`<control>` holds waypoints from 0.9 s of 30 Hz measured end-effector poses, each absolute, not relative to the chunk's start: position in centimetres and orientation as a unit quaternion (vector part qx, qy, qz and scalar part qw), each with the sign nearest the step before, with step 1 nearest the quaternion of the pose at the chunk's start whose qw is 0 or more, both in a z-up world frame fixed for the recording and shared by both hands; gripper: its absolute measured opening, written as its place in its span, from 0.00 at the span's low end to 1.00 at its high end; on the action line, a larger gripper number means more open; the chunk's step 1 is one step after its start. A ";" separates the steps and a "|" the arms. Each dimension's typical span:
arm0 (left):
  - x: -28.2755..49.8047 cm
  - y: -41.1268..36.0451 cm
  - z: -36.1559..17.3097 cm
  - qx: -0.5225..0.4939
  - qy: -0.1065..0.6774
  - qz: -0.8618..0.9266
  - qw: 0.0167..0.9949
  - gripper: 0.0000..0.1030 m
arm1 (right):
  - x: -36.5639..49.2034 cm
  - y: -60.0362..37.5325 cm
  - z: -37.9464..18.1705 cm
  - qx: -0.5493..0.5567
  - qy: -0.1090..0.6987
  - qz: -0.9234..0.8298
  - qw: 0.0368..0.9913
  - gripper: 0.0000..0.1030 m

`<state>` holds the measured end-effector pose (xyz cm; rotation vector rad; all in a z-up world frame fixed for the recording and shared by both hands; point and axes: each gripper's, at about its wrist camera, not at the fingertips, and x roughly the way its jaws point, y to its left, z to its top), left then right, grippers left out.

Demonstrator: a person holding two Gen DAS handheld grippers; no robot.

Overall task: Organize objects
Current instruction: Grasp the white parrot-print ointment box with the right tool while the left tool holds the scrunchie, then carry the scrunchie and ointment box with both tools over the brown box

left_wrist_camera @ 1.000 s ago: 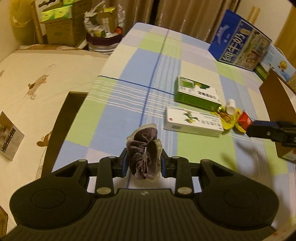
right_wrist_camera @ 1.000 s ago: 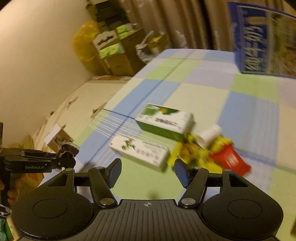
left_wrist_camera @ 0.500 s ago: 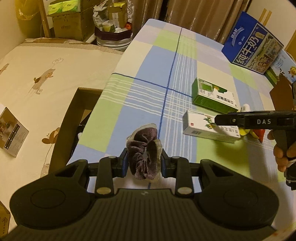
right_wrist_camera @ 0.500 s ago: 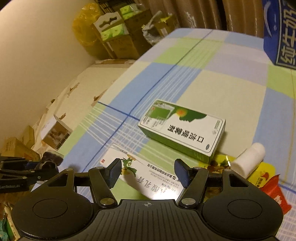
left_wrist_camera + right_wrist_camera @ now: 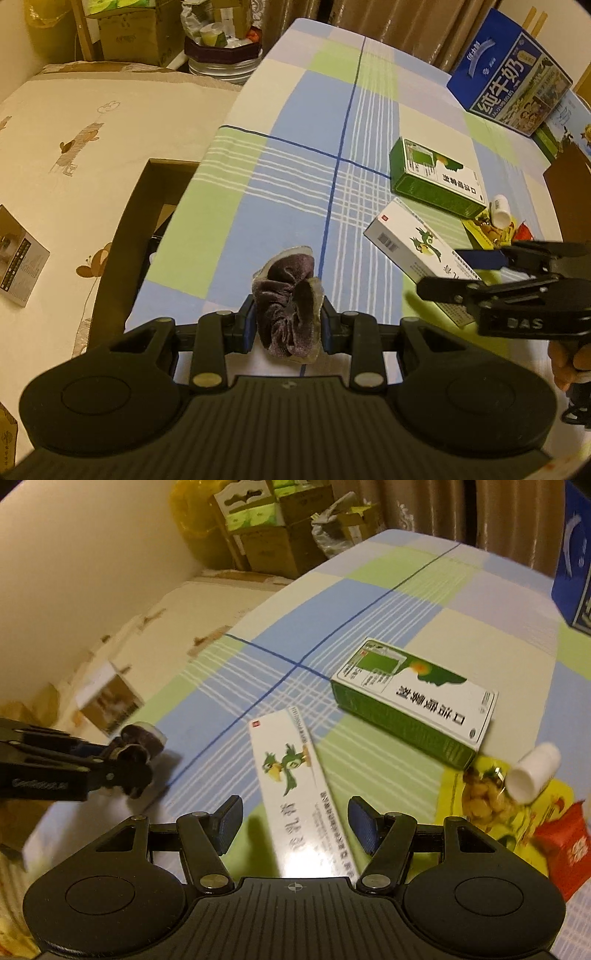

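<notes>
Left claw (image 5: 287, 328) clamped on purple sock (image 5: 288, 319); right claw (image 5: 294, 825) wide open, empty, straddling white box (image 5: 301, 794).

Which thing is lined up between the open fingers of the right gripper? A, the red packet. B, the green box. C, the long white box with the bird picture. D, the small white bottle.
C: in the right wrist view the right gripper stands open with the long white box running up between its fingers, while the left gripper pinches a purple cloth.
</notes>
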<state>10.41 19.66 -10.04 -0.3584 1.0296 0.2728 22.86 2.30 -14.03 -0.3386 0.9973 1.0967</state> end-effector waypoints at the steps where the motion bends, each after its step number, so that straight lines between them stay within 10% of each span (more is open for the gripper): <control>1: 10.5 19.6 -10.1 -0.168 0.489 0.129 0.846 0.27 | 22.7 2.6 -14.1 -0.157 0.451 0.493 0.727 0.53; 4: 10.7 19.4 -10.4 -0.166 0.496 0.129 0.843 0.27 | 22.5 3.2 -14.4 -0.177 0.435 0.485 0.738 0.37; 27: 10.5 14.1 -10.8 -0.140 0.525 0.071 0.837 0.27 | 18.5 -5.6 -13.9 -0.204 0.436 0.464 0.744 0.35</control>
